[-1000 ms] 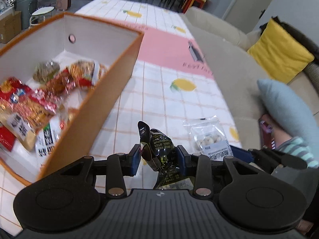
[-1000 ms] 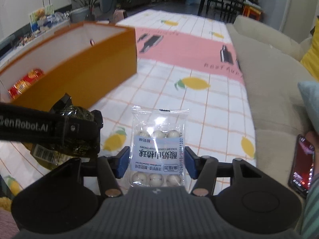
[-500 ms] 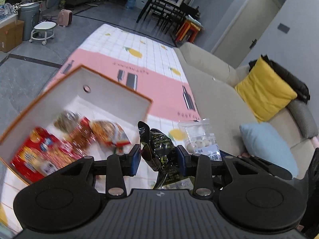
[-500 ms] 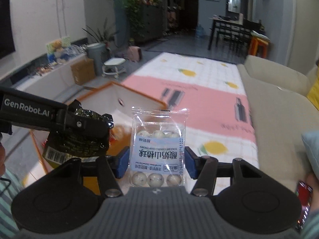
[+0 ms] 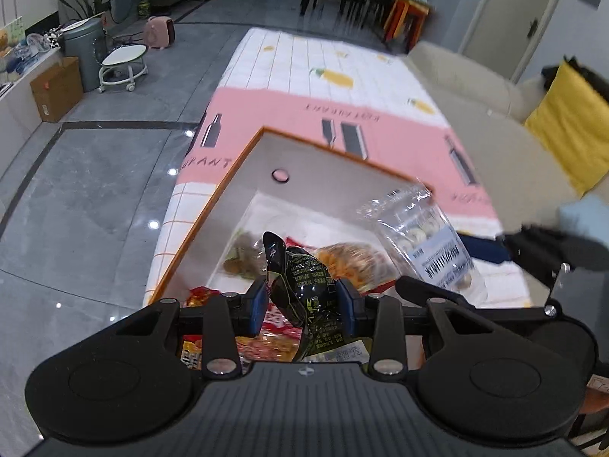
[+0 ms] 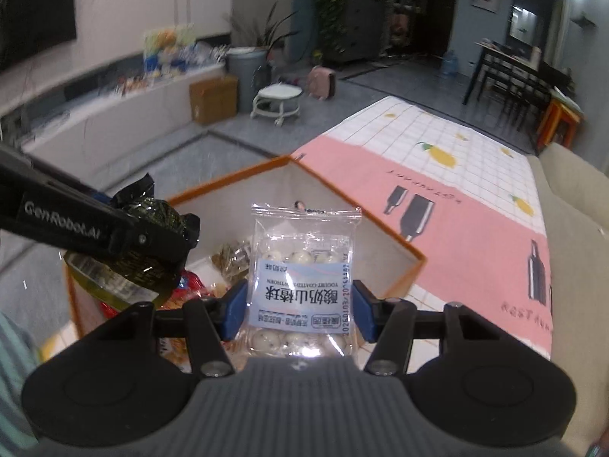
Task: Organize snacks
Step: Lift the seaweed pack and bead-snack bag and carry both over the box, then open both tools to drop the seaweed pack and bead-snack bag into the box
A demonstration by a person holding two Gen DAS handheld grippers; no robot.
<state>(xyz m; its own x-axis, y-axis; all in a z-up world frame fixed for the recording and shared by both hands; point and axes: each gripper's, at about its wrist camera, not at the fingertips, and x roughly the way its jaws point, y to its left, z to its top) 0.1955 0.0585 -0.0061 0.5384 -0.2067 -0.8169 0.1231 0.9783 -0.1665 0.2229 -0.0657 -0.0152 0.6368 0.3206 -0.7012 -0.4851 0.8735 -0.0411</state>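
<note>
My left gripper (image 5: 301,306) is shut on a black snack packet (image 5: 310,285) with green print, held above the orange box (image 5: 213,213). The right gripper (image 6: 300,310) is shut on a clear bag of white yogurt-coated balls (image 6: 302,274), also over that box (image 6: 384,236). Each view shows the other hand's load: the clear bag (image 5: 426,243) at right in the left wrist view, the black packet (image 6: 148,243) at left in the right wrist view. Inside the white-lined box lie several red, orange and brown snack packs (image 5: 342,255).
The box stands on a pink and white checked cloth (image 5: 335,76) with lemon prints. A beige sofa (image 5: 495,133) with a yellow cushion (image 5: 571,125) runs along the right. Grey tiled floor (image 5: 83,198), a white stool (image 5: 123,63) and a cardboard carton (image 5: 57,87) lie left.
Both grippers rose and swung left from the cloth beside the box to above its open top, each still holding its snack. The box interior now lies straight ahead.
</note>
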